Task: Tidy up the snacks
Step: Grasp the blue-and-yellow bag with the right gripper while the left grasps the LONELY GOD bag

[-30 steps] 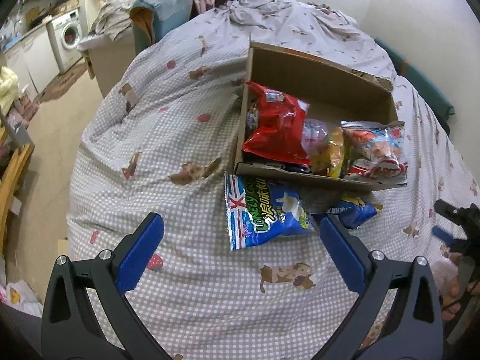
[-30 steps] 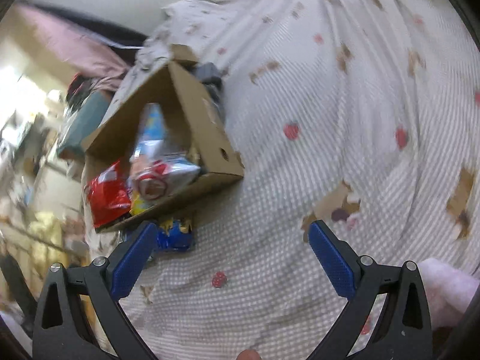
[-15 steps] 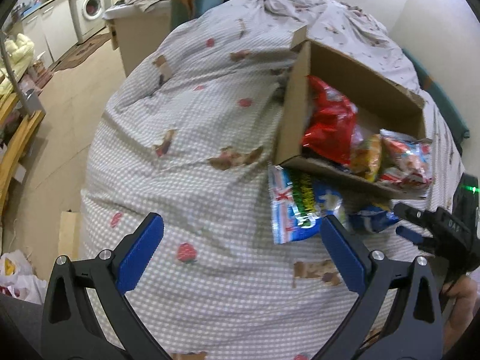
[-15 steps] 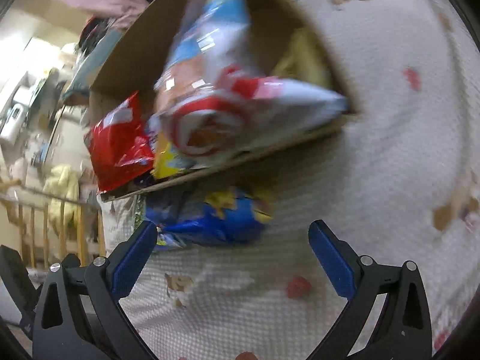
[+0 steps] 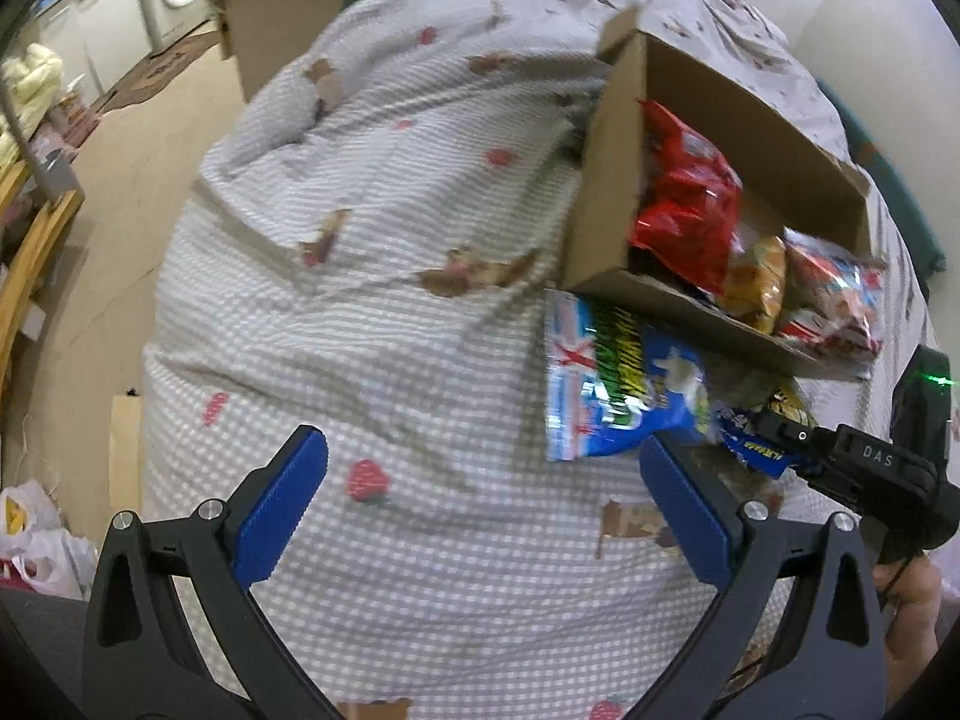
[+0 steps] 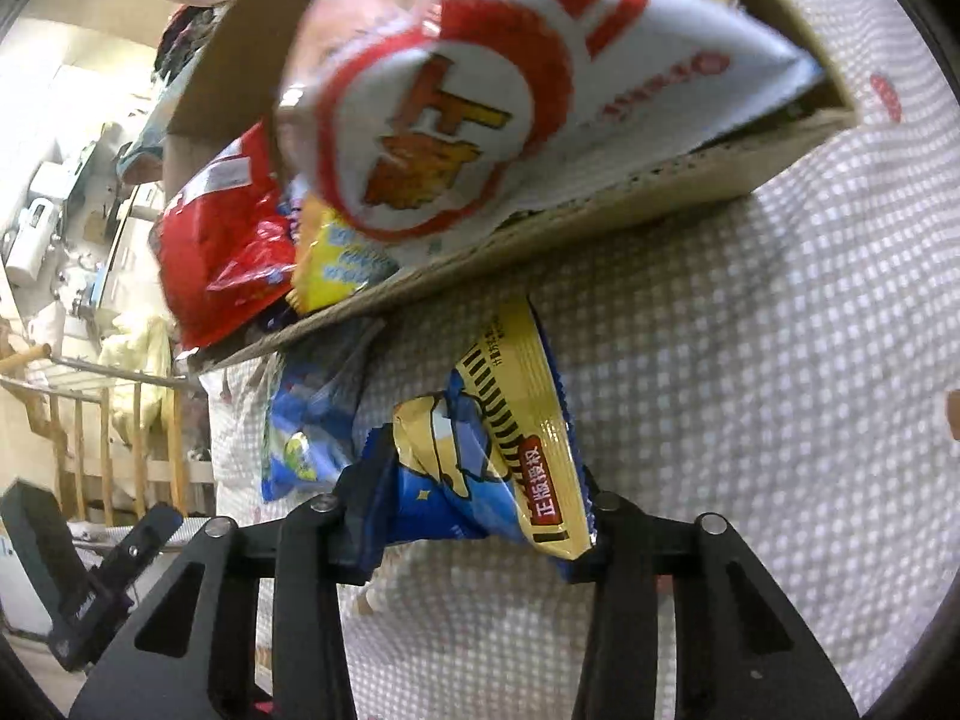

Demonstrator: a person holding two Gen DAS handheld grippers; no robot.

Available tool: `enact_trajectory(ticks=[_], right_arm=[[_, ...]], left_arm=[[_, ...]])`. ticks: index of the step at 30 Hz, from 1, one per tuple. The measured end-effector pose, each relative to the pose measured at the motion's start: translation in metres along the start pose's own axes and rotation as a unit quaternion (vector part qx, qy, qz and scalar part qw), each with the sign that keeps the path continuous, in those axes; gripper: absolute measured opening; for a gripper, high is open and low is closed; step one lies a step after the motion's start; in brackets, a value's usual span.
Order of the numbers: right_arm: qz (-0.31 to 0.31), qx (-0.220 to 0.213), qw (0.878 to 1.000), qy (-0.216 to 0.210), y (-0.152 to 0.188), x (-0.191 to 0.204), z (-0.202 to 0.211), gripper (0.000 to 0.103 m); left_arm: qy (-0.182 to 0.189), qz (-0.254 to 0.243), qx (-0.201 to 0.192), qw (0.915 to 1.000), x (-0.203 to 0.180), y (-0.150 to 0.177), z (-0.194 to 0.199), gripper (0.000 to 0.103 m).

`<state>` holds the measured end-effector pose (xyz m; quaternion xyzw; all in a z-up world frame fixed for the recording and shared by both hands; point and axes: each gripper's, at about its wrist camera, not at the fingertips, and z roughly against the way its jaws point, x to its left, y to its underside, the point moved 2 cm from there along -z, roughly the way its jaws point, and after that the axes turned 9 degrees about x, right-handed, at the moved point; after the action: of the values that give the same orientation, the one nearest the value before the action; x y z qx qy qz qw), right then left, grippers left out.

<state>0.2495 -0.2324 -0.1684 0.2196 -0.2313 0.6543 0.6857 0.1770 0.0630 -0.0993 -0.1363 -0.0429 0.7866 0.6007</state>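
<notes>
**A:** Since the right gripper point(image 6: 474, 516) is clamped on that crinkly blue-and-yellow foil snack bag point(image 6: 498, 450), lying on the checked bedspread point(image 6: 750, 420) just beside the open cardboard box's point(image 6: 600, 222) near wall, is that hold okay?

**B:** Looks light, puffy, slippery, crushable. I'd pinch the sealed edge. Left gripper point(image 5: 480, 516) hangs wide open over the bedspread.

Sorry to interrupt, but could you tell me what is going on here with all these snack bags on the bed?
A person with a handheld gripper in each hand is tidying snacks into a cardboard box on the checked bedspread. The right gripper is shut on a blue and yellow snack bag lying just outside the box. The left gripper hangs open above the bedspread, holding nothing. A blue chip bag also lies outside the box, which already holds a red bag and others.
</notes>
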Motion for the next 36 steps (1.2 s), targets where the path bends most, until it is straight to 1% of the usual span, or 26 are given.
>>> enact_trajectory(ticks=[3,5,6,7,8,10,11,13,14,19,20,21,22,26,30,32,33,34,35,36], right_arm=[[0.001,-0.013,1.0,0.0,0.009,-0.001,0.013,0.041],[-0.011,-0.021,1.0,-0.004,0.015,-0.005,0.025,0.041],[-0.014,-0.026,1.0,-0.003,0.017,-0.009,0.03,0.041],[-0.016,-0.031,0.999,0.0,0.019,-0.012,0.036,0.041],[-0.021,-0.038,0.999,-0.001,0.022,-0.017,0.043,0.041],[-0.028,-0.045,0.999,-0.006,0.022,-0.017,0.047,0.041],[-0.03,-0.051,0.998,-0.005,0.024,-0.021,0.052,0.041],[-0.03,-0.059,0.998,-0.002,0.029,-0.027,0.06,0.041],[-0.033,-0.063,0.997,-0.006,0.032,-0.031,0.064,0.041],[-0.048,-0.07,0.996,0.002,0.038,-0.044,0.07,0.041],[-0.052,-0.069,0.996,0.004,0.038,-0.047,0.07,0.041],[-0.058,-0.068,0.996,0.004,0.038,-0.05,0.07,0.041],[-0.061,-0.068,0.996,0.003,0.038,-0.054,0.072,0.041],[-0.06,-0.07,0.996,0.006,0.038,-0.055,0.074,0.041],[-0.058,-0.07,0.996,0.006,0.037,-0.052,0.073,0.041],[-0.061,-0.07,0.996,0.004,0.036,-0.051,0.071,0.041],[-0.06,-0.07,0.996,0.004,0.036,-0.05,0.071,0.041],[-0.059,-0.071,0.996,0.004,0.036,-0.049,0.071,0.041],[-0.057,-0.071,0.996,0.004,0.036,-0.049,0.071,0.041],[-0.056,-0.071,0.996,0.004,0.036,-0.048,0.071,0.041]], left_arm=[[0.001,-0.018,0.005,0.9998,-0.018,-0.001,-0.005,0.103],[0.001,-0.034,0.008,0.9994,-0.032,-0.001,-0.011,0.103],[-0.008,-0.045,0.003,0.9989,-0.04,-0.002,-0.016,0.103],[-0.029,-0.062,0.0,0.9976,-0.052,-0.005,-0.026,0.103],[-0.036,-0.071,0.006,0.9968,-0.059,-0.007,-0.035,0.103],[-0.01,-0.067,0.036,0.997,-0.07,-0.014,-0.052,0.103],[0.005,-0.057,0.038,0.9976,-0.074,-0.018,-0.055,0.103],[-0.003,-0.055,0.031,0.998,-0.082,-0.023,-0.058,0.103],[-0.007,-0.06,0.037,0.9975,-0.086,-0.025,-0.062,0.103],[-0.012,-0.057,0.111,0.9921,-0.094,-0.026,-0.099,0.103],[-0.006,-0.059,0.125,0.9903,-0.096,-0.025,-0.107,0.103],[-0.01,-0.062,0.132,0.9893,-0.098,-0.025,-0.112,0.103],[-0.017,-0.068,0.131,0.989,-0.099,-0.024,-0.114,0.103],[-0.02,-0.077,0.112,0.9905,-0.104,-0.026,-0.113,0.103],[-0.008,-0.076,0.099,0.9921,-0.105,-0.028,-0.11,0.101],[0.001,-0.078,0.096,0.9923,-0.102,-0.025,-0.104,0.086],[0.005,-0.077,0.095,0.9925,-0.101,-0.023,-0.1,0.084],[0.009,-0.074,0.094,0.9928,-0.1,-0.023,-0.098,0.079],[0.018,-0.068,0.094,0.9931,-0.097,-0.023,-0.095,0.066],[0.028,-0.062,0.097,0.993,-0.095,-0.023,-0.094,0.059]])
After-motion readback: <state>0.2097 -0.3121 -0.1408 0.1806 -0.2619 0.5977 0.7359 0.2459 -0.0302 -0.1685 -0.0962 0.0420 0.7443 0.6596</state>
